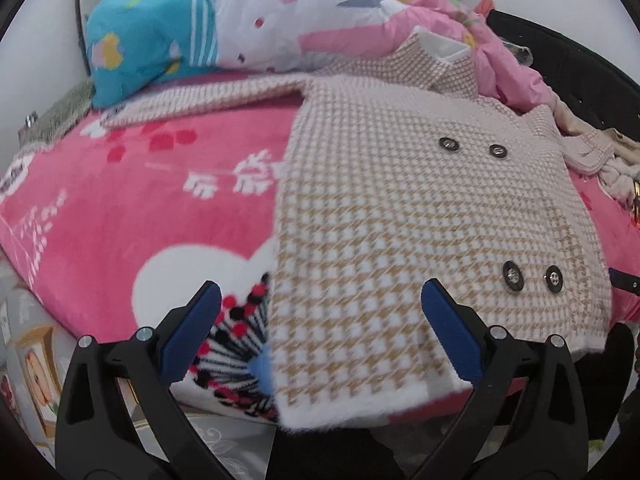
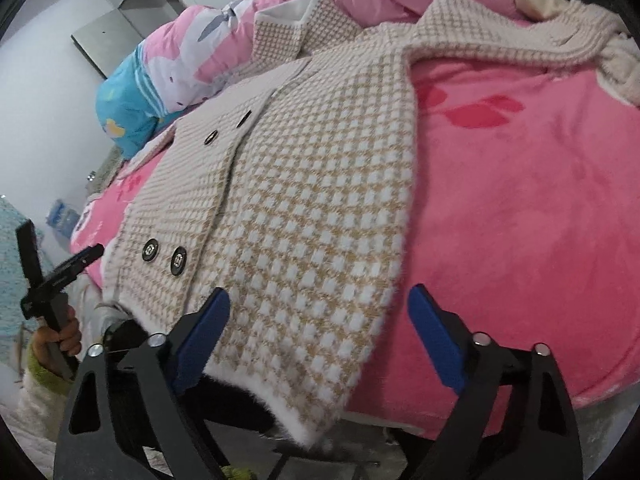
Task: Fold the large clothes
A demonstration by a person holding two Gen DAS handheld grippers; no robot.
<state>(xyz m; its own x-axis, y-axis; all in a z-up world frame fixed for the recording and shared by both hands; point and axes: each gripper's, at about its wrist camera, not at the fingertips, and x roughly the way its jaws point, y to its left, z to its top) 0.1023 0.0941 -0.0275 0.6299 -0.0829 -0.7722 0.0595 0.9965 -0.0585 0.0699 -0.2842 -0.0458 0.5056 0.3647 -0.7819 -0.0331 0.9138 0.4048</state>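
**Operator:** On the pink blanket (image 1: 120, 216) in front of me, the houndstooth coat (image 1: 400, 208) is lying flat, front side up, with its hem hanging slightly over the near edge of the bed. I'm seeing four dark buttons (image 1: 513, 276) on it in two pairs.

**Observer:** Where is the coat sitting relative to your jaws?

**Operator:** I'm holding the left gripper (image 1: 320, 336) just over the hem. Its jaws are standing wide apart with nothing between the pads; the coat's left edge is running up between the two fingers, so the left finger is over blanket and the right finger is over the cloth. Whether the pads are touching the fabric, I cannot tell.

**Observer:** And the other side?

**Operator:** The right gripper (image 2: 318, 332) is hovering at the opposite hem corner, jaws also spread wide and gripping nothing. The corner of the coat (image 2: 320, 200) is lying between its fingers, with the left finger over the fabric and the right finger over bare blanket (image 2: 520, 220).

**Observer:** Anything around it?

**Operator:** One sleeve (image 2: 500, 40) is stretching out sideways at the far end, and a bundled pink quilt (image 1: 320, 24) is lying beyond the collar.
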